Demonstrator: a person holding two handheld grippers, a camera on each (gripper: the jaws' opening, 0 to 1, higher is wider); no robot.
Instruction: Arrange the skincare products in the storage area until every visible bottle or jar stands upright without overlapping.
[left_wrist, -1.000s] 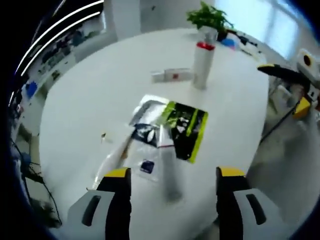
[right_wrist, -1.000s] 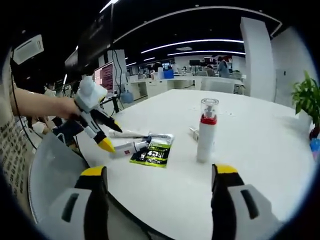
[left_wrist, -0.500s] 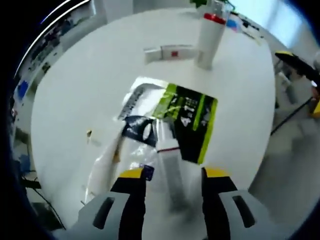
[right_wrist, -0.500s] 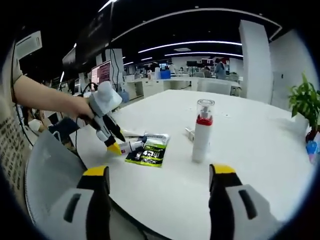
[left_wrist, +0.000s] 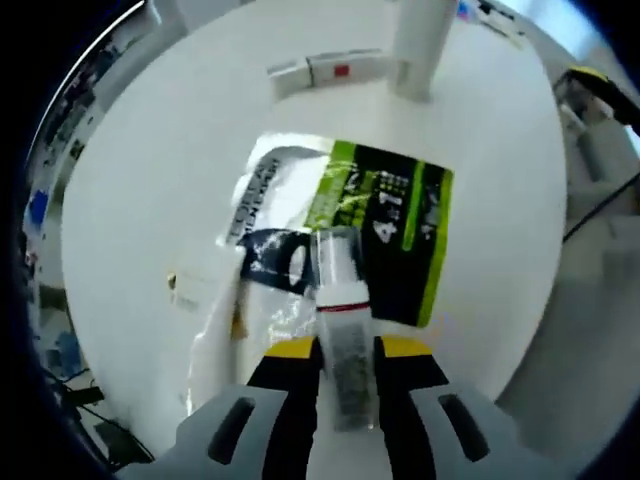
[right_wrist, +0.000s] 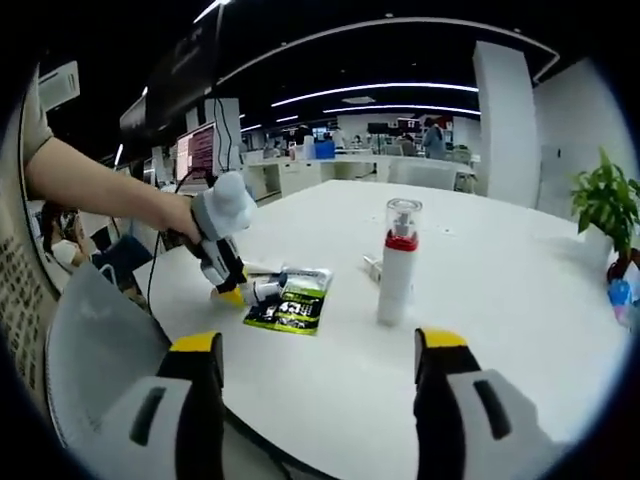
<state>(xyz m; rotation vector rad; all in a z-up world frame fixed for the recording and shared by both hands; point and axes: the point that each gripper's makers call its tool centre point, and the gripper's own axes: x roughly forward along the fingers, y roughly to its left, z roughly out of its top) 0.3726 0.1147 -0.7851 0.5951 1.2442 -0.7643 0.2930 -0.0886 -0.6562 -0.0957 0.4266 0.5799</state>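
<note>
Since a second ago the left gripper (left_wrist: 346, 352) has come down over the desk's near edge and its jaws, then wide apart, have closed onto the lying clear tube (left_wrist: 342, 320), which now sits pinched between the yellow tips, its cap end pointing away from the gripper; the tube lies on a heap of sachets, partly over a green-and-black sachet (left_wrist: 392, 235) and beside a dark blue packet (left_wrist: 272, 257), with a white tube (left_wrist: 215, 325) slanting along the left of the heap near the desk (left_wrist: 150, 180) edge; beyond the heap lies a flat white box (left_wrist: 325, 70) with a red mark, just beside the base of the upright white bottle (left_wrist: 420, 45); bare desk spreads to the left and far right of these.

From the right gripper view, the right gripper (right_wrist: 318, 352) hangs with jaws wide apart and nothing between them, off the near rim of the desk; the left gripper (right_wrist: 232, 290), held by a hand (right_wrist: 185, 220), meets the heap near the left rim; the white bottle (right_wrist: 396, 265) with red collar stands upright, well apart from the heap, with open desk all round; a potted plant (right_wrist: 605, 205) stands at the far right edge.
</note>
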